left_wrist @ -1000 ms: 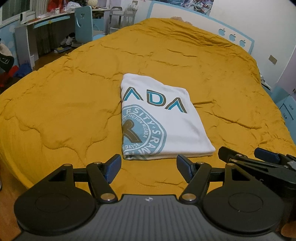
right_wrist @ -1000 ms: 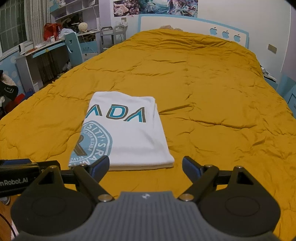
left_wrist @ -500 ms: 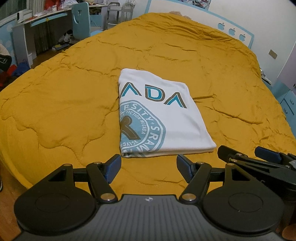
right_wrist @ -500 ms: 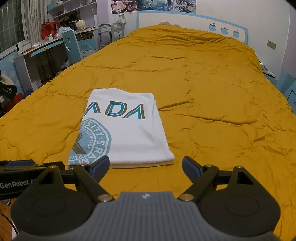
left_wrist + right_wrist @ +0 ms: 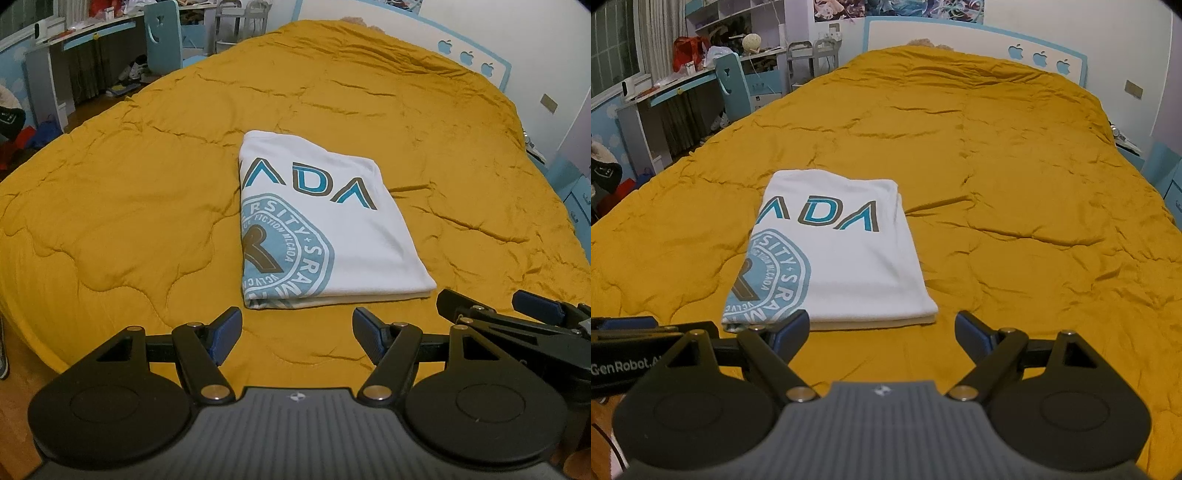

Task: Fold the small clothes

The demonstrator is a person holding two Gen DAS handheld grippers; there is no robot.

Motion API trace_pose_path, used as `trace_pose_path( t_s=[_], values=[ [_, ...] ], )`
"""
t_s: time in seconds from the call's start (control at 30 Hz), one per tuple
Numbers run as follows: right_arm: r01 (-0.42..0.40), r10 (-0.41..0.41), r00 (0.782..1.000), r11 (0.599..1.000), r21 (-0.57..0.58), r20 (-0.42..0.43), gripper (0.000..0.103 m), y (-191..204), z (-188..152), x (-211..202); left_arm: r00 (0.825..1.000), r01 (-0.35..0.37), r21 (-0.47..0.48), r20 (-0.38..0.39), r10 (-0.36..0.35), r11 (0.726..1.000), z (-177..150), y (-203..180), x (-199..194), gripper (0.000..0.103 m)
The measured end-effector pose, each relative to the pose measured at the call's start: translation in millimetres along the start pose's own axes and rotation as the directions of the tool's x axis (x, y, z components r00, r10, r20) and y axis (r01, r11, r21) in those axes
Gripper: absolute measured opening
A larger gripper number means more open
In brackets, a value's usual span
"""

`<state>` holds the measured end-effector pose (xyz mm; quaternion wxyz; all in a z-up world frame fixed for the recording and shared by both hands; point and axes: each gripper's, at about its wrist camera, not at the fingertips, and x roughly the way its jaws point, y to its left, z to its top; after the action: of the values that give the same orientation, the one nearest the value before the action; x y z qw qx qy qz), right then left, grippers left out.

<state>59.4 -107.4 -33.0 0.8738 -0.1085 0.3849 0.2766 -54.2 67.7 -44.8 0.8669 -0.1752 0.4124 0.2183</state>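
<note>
The shirt (image 5: 332,229) is seen folded into a neat rectangle on the bed (image 5: 129,206), both tools, left (image 5: 295,332) and right (image 5: 879,332), held open and empty, little apparently left.

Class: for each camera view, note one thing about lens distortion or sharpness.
Left wrist view: the bed bulges barrel-like, corners go black, and the shirt print reads sharp. Right wrist view: the same curving; the headboard bows, and far desk clutter is soft.

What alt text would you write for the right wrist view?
A folded white T-shirt with blue lettering lies flat on a mustard-yellow quilt. The right tongs hover open and empty just short of its near edge, with the left tongs at the left.
</note>
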Motion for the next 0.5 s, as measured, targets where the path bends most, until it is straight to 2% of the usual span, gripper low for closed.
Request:
trace_pose_path(
  t_s=[0.5],
  values=[
    [0.005,-0.005,1.0,1.0,-0.005,-0.011,0.082,2.1,0.8,1.2,1.0,0.009,-0.009,-0.001,-0.009,1.0,3.3,1.7,0.6,0.08]
  ],
)
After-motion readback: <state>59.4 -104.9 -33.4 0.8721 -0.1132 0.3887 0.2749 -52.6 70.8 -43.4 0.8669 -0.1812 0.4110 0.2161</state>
